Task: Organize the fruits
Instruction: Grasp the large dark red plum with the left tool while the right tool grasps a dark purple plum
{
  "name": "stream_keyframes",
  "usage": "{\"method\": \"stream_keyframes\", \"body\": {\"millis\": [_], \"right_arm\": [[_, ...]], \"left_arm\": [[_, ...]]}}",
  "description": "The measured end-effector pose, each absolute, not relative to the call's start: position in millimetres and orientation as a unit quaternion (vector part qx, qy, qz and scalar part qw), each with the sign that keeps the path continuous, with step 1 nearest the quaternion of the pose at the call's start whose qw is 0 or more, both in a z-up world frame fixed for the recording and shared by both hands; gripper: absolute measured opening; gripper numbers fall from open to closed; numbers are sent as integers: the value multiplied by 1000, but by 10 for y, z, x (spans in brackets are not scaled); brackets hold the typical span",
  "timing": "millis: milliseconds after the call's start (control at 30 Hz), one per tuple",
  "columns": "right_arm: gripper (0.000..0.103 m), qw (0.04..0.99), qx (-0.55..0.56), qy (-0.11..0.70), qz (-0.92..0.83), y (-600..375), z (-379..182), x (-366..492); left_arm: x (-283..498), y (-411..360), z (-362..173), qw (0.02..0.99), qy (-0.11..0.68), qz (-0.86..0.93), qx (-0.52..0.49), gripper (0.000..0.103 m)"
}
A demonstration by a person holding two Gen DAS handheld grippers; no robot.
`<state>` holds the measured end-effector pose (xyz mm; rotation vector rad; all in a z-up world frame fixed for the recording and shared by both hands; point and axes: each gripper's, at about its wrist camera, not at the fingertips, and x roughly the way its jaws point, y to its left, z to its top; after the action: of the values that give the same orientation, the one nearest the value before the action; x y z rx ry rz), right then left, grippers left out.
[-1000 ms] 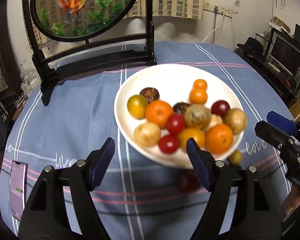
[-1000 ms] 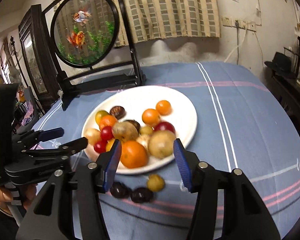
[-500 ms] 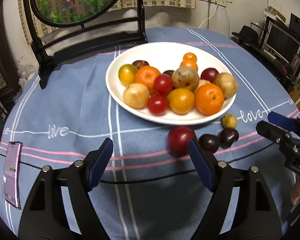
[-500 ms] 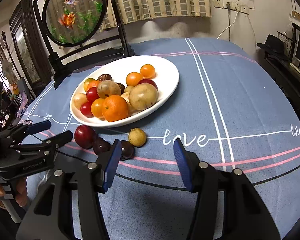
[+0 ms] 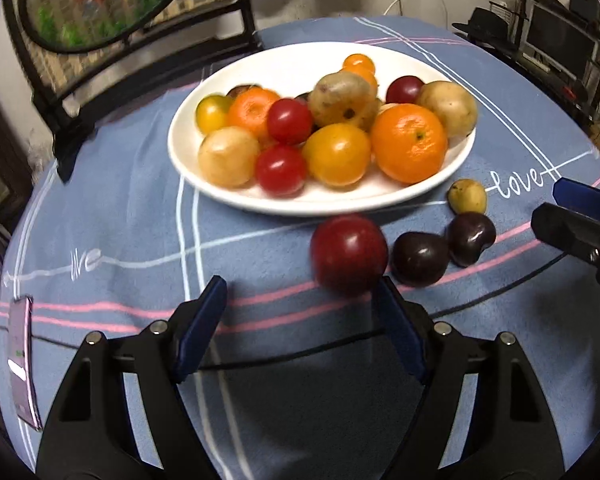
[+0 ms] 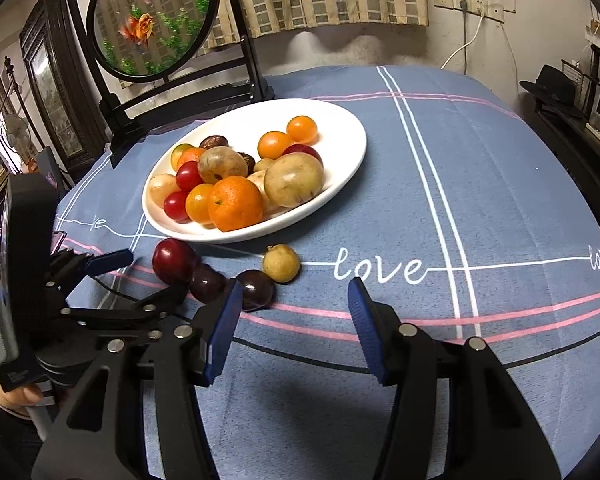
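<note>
A white plate (image 5: 284, 68) (image 6: 340, 128) holds several fruits: oranges, red and yellow tomatoes, brown round fruits. On the blue cloth in front of it lie a red plum (image 5: 348, 254) (image 6: 174, 260), two dark purple fruits (image 5: 420, 258) (image 5: 470, 238) (image 6: 208, 282) (image 6: 256, 289) and a small yellow-brown fruit (image 5: 467, 196) (image 6: 282, 263). My left gripper (image 5: 300, 320) (image 6: 140, 276) is open and empty, just short of the red plum. My right gripper (image 6: 296, 320) (image 5: 568, 216) is open and empty, close to the nearer dark fruit.
A round fish-picture screen on a black stand (image 6: 152, 20) (image 5: 100, 4) stands behind the plate. A phone (image 5: 20, 360) lies at the table's left edge. A black hat (image 6: 552, 84) and a monitor sit on furniture at the right.
Both grippers have drawn back and lowered toward the loose fruits in front of the plate. The left gripper has closed in on the red plum. Both stay open.
</note>
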<state>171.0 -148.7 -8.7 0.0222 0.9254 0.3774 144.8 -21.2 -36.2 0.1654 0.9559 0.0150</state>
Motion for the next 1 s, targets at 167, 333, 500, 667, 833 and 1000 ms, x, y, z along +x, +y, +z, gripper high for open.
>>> {"method": "stream_keyframes", "body": {"millis": [167, 333, 500, 667, 833, 1000], "right_arm": [[55, 877, 8, 444, 182, -1469, -85, 1703], [55, 876, 5, 447, 180, -1457, -99, 1711], [55, 876, 0, 448, 180, -1448, -103, 1716], [55, 868, -28, 458, 189, -1374, -145, 1693], [55, 847, -73, 482, 213, -1181, -293, 1642], [55, 846, -79, 484, 211, -1112, -372, 1662]], "left_arm": [[1527, -346, -354, 890, 446, 0, 94, 68], [1587, -291, -349, 885, 460, -51, 45, 39], [1471, -278, -303, 884, 462, -42, 50, 39], [1330, -84, -137, 891, 453, -28, 10, 39], [1224, -4, -197, 885, 465, -22, 1, 39], [1217, 12, -224, 881, 472, -24, -1, 39]]}}
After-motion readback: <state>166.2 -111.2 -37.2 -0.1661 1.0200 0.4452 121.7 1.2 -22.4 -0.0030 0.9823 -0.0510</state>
